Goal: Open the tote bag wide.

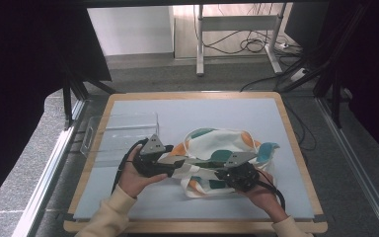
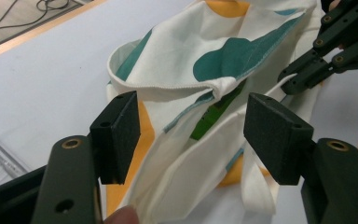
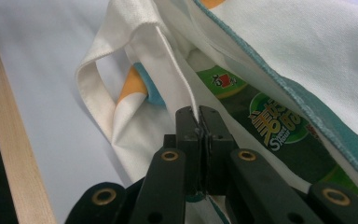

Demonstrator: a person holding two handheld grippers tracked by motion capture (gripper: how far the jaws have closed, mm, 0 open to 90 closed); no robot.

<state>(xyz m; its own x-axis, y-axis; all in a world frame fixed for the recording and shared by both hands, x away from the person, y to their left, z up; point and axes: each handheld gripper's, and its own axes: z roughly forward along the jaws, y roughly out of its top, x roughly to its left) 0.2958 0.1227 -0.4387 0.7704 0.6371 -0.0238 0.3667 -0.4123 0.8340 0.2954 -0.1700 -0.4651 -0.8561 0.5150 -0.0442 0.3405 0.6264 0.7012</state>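
My right gripper pinches the tote bag rim mid-table; my left gripper stands open around the near edge. Thin hem could slip free, closing the mouth over the green packet.

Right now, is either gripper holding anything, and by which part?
The right gripper is shut on the tote bag, pinching the edge of its opening. The left gripper is open, its jaws either side of the bag's mouth, gripping nothing.
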